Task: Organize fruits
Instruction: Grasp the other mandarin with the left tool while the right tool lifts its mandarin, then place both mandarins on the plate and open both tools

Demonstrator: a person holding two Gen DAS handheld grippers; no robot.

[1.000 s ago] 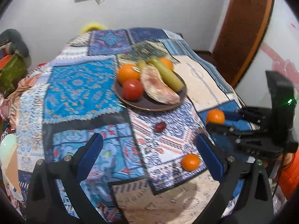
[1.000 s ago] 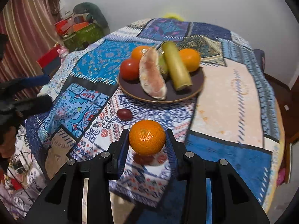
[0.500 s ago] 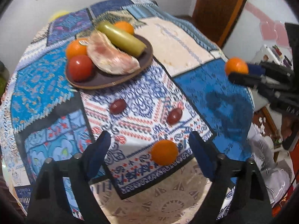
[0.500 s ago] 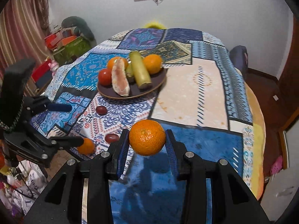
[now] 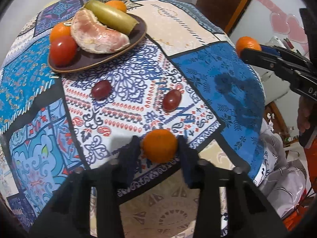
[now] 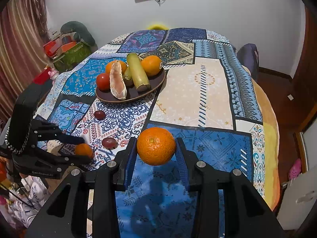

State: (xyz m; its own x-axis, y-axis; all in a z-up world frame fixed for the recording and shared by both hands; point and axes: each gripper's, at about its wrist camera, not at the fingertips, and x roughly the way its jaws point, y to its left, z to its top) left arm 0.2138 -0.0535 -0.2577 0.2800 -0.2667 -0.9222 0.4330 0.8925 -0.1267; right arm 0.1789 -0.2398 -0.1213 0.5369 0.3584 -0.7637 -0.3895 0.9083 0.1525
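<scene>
My right gripper (image 6: 156, 151) is shut on a mandarin (image 6: 156, 146) and holds it above the blue patch at the table's near edge; the mandarin also shows in the left wrist view (image 5: 248, 44). My left gripper (image 5: 160, 148) has its fingers close on both sides of a second mandarin (image 5: 160, 146) that lies on the cloth near the table edge, also in the right wrist view (image 6: 84, 150). A brown plate (image 6: 158, 79) holds a tomato (image 6: 102, 81), two oranges, a pomelo segment (image 6: 117, 83) and a green cane piece (image 6: 138, 71). Two red grapes (image 5: 101, 89) (image 5: 172, 100) lie between plate and grippers.
A patchwork cloth (image 6: 198, 91) covers the round table, which drops off just below both grippers. Boxes and bags (image 6: 67, 51) stand at the far left, a wooden door (image 5: 223, 2) and white bags (image 5: 277, 158) at the right.
My left gripper has moved down to the loose mandarin and its fingers have closed in around it. My right gripper has drawn back from the plate, still holding its mandarin.
</scene>
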